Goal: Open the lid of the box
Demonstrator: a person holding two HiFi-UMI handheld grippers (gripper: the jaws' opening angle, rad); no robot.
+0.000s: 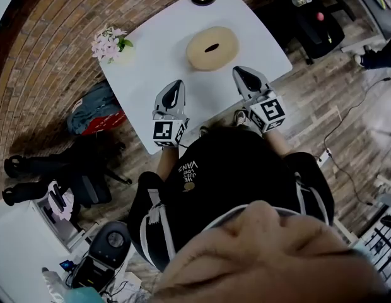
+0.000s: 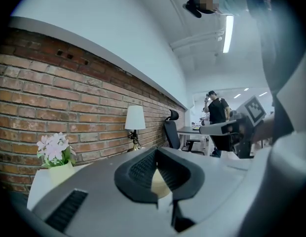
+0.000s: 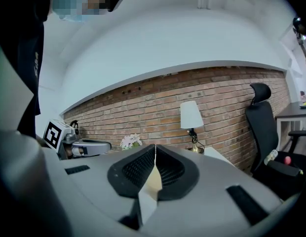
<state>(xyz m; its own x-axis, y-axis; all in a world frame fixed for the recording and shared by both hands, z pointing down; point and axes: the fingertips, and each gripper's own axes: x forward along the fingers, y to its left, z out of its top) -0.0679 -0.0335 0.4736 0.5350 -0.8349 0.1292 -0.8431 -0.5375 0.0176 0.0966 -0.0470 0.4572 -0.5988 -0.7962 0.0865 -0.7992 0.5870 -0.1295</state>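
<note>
Head view showed the left gripper (image 1: 175, 88) and right gripper (image 1: 245, 76) with jaws pressed together, empty, the round box (image 1: 212, 48) lying ahead between them on the desk (image 1: 151, 49).

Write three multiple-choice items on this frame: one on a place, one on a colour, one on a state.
1. Where is the round box? A near the middle of the white table; B on the floor; C on a chair.
2. What colour are the flowers? A yellow; B pink; C blue.
3. How do the left gripper and right gripper stand? A both wide open; B left clamped on the lid; C both shut, empty.
Key: 1 A, the head view shows it mid-table; 2 B, the petals are pink; 3 C, the pads meet in each gripper view.
</note>
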